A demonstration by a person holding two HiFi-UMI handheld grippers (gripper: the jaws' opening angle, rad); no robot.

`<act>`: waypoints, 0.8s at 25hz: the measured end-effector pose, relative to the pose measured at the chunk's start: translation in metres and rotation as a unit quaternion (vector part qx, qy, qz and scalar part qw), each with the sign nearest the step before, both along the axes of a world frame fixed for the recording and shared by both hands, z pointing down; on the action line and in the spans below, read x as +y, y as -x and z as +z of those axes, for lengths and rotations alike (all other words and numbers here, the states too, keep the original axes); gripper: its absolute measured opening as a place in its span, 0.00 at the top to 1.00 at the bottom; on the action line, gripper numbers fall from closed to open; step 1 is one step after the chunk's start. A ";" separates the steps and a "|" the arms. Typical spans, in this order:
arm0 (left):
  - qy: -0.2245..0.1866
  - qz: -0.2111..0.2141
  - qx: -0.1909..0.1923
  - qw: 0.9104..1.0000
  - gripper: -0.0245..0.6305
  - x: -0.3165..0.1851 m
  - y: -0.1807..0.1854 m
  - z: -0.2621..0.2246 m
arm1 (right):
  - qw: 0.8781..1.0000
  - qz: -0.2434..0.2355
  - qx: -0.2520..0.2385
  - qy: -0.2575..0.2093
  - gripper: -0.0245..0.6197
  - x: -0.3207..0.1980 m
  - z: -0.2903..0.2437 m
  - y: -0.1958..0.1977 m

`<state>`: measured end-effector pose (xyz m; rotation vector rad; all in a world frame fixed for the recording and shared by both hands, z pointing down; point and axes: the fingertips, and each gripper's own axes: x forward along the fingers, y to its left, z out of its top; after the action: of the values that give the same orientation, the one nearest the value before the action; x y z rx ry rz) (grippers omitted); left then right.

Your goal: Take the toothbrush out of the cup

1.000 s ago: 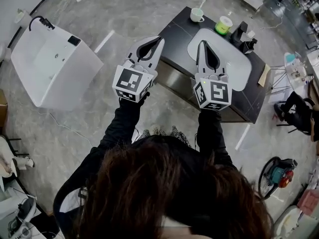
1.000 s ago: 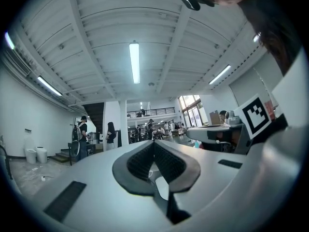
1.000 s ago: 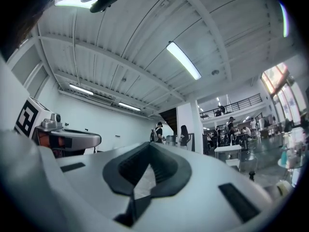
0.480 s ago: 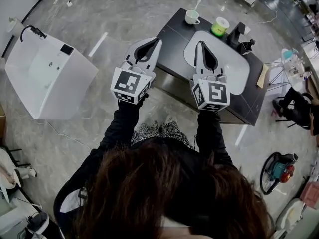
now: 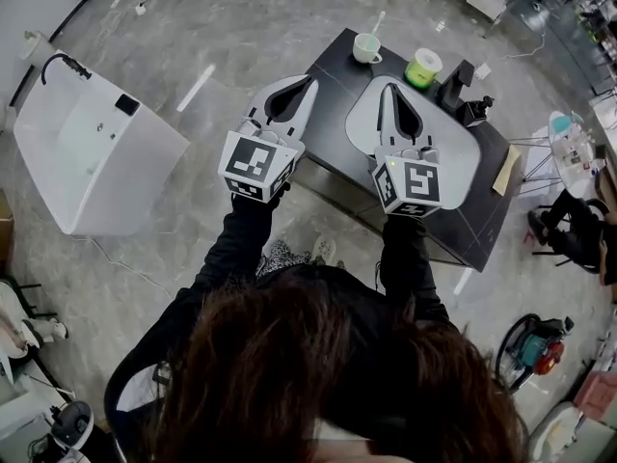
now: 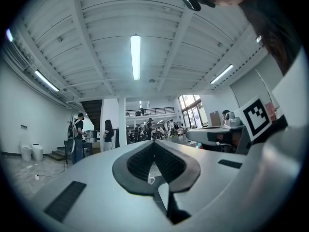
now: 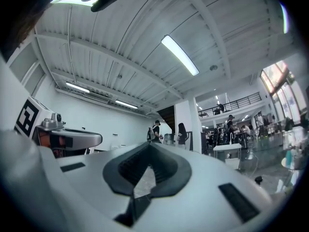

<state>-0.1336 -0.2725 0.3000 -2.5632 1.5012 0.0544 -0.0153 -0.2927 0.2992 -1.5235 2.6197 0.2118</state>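
Ahead of both grippers, at the far corner of the dark counter [image 5: 328, 70], stands the white cup [image 5: 364, 50] with the toothbrush [image 5: 378, 23] in it. Its handle rises out of the rim and leans away from the person, up and to the right in the head view, so its long axis runs roughly along the line in which the jaws point. The cup sits between the two grippers' lines, but closer to the right one. The right gripper [image 5: 389, 87] hangs over the near part of the white sink basin [image 5: 458, 152], and from its tip the cup lies forward and a little to the left. The left gripper [image 5: 308, 80] is at the counter's near edge, with the cup forward and to its right. By my judgement the right hand has the shorter reach. Both grippers are closed, tips meeting, with nothing between the pads. Beside the cup stands a green container [image 5: 421, 67], then a black tap [image 5: 461, 73]. No brand or label is legible on either; the only markings are the black-and-white square patterns on the gripper cubes, which carry no words.
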 end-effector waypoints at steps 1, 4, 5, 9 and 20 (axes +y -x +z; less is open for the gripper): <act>-0.001 -0.001 -0.001 1.000 0.95 -0.006 -0.003 -0.001 | 1.000 -0.001 -0.001 -0.001 0.96 -0.005 0.000 -0.003; -0.002 -0.005 0.000 1.000 0.95 -0.023 -0.010 -0.002 | 1.000 -0.005 0.000 -0.003 0.96 -0.020 -0.001 -0.011; -0.002 -0.008 0.001 1.000 0.95 -0.029 -0.012 -0.002 | 1.000 -0.006 0.001 -0.002 0.96 -0.025 0.000 -0.015; -0.002 -0.013 0.003 1.000 0.95 -0.044 -0.020 0.000 | 1.000 -0.002 0.000 0.003 0.96 -0.040 0.005 -0.029; 0.011 0.000 0.002 1.000 0.95 -0.083 -0.027 0.011 | 1.000 0.004 0.003 0.008 0.96 -0.077 0.008 -0.031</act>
<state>-0.1069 -0.3552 0.3109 -2.5802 1.5122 0.0435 0.0162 -0.3702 0.3073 -1.5412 2.6257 0.1962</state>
